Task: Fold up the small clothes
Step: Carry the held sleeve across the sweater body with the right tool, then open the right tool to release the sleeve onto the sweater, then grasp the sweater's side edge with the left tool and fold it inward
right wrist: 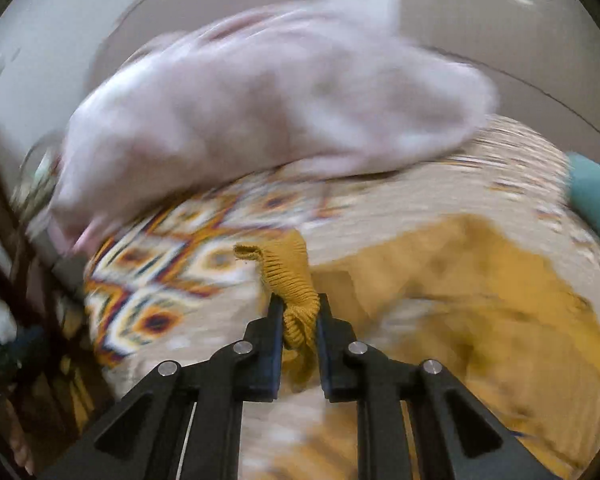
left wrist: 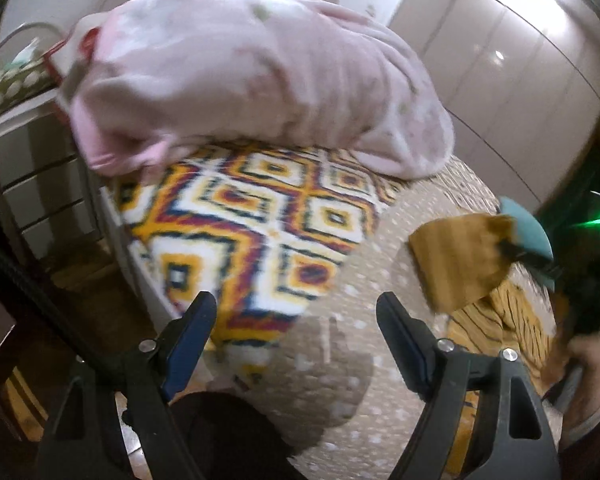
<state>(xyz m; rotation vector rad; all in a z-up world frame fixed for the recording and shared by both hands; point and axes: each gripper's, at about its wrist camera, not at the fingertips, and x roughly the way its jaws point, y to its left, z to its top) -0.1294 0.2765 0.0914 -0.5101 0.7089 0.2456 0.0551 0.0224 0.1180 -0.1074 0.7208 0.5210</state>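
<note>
- Right tool (right wrist: 299, 312): clamped on the ribbed edge of the mustard knit garment (right wrist: 480, 300), lifting it.
- Left tool (left wrist: 296, 312): spread wide, holding nothing, above the bed (left wrist: 420, 208).

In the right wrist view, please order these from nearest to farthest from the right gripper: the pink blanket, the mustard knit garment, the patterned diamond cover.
1. mustard knit garment: pinched in the right gripper, touching it.
2. patterned diamond cover: on the bed, ahead to the left.
3. pink blanket: bundled at the far end of the bed, beyond the cover.
</note>
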